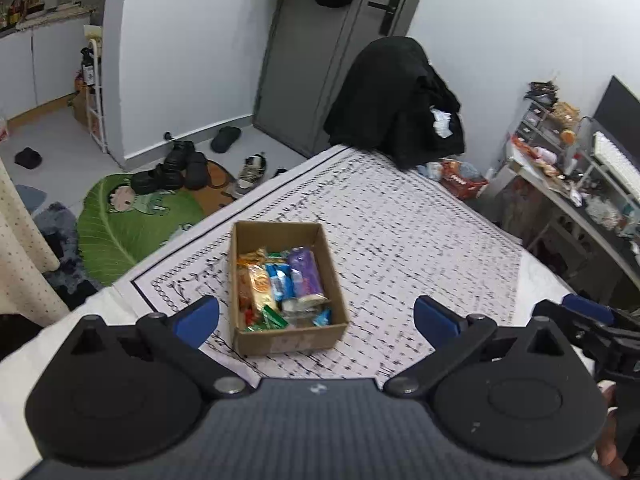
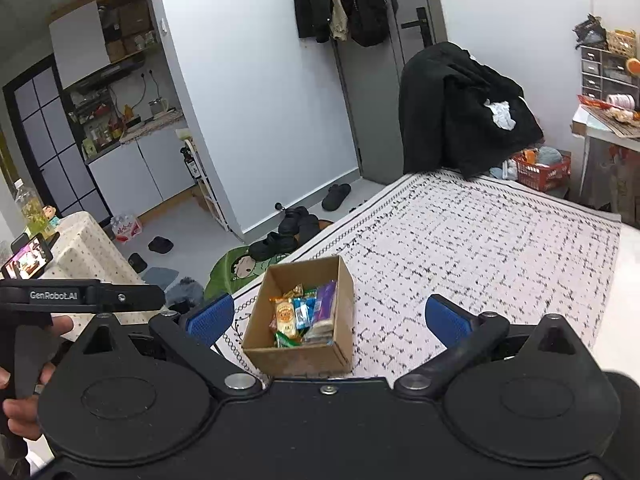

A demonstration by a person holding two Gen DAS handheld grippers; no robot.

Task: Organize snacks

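A small cardboard box (image 1: 288, 338) stands on the patterned cloth of the table, also in the right wrist view (image 2: 300, 356). It holds several snack packets: a purple one (image 1: 306, 276), blue ones (image 1: 280, 280), a yellow-orange one (image 1: 260, 284) and a green one (image 1: 274, 318). My left gripper (image 1: 316, 316) is open and empty, just in front of the box. My right gripper (image 2: 328, 316) is open and empty, with the box between its blue fingertips (image 2: 210, 320). The right gripper also shows at the right edge of the left wrist view (image 1: 588, 312).
The white black-patterned cloth (image 1: 420, 240) covers the table. A chair draped in black clothes (image 1: 396, 100) stands at the far edge. A cluttered desk (image 1: 568, 176) is to the right. Shoes and a green leaf mat (image 1: 132, 224) lie on the floor at left.
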